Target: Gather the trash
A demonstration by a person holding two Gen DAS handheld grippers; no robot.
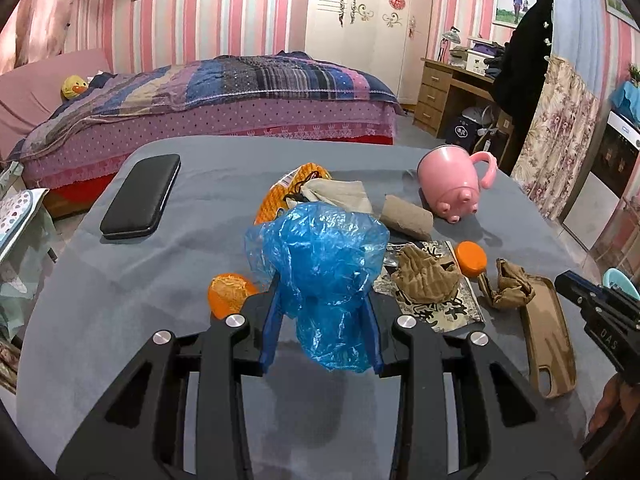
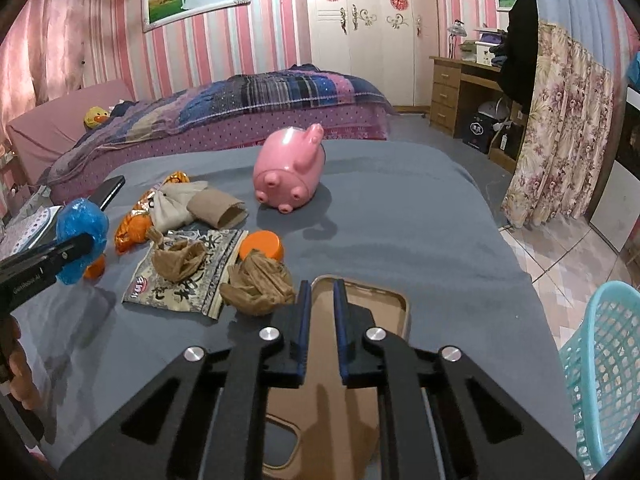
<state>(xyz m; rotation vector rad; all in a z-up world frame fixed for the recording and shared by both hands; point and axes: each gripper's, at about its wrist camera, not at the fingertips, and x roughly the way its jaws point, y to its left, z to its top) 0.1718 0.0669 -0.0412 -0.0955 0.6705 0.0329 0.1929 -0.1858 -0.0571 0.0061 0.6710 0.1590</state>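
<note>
The grey-covered table (image 2: 400, 216) filled the middle of both views, and at the lower right edge of the right wrist frame stood the turquoise basket (image 2: 604, 364), beside the table and lower than its top — the likely place for the trash. The tan phone case (image 2: 360, 308) lay in the lower centre of that frame, its long axis running away from the camera, directly under the right gripper (image 2: 320, 300). That gripper's blue pads stood narrow and near-parallel over the case; whether they pinched its rim I could not tell from this angle. Just left of it lay a crumpled brown paper wad (image 2: 256, 284), the nearest scrap to this hand. The left gripper (image 1: 320, 320) was clamped on a blue plastic bag (image 1: 320, 264), lifted clear of the cloth — so the basket lay far across, beyond the other hand.
</note>
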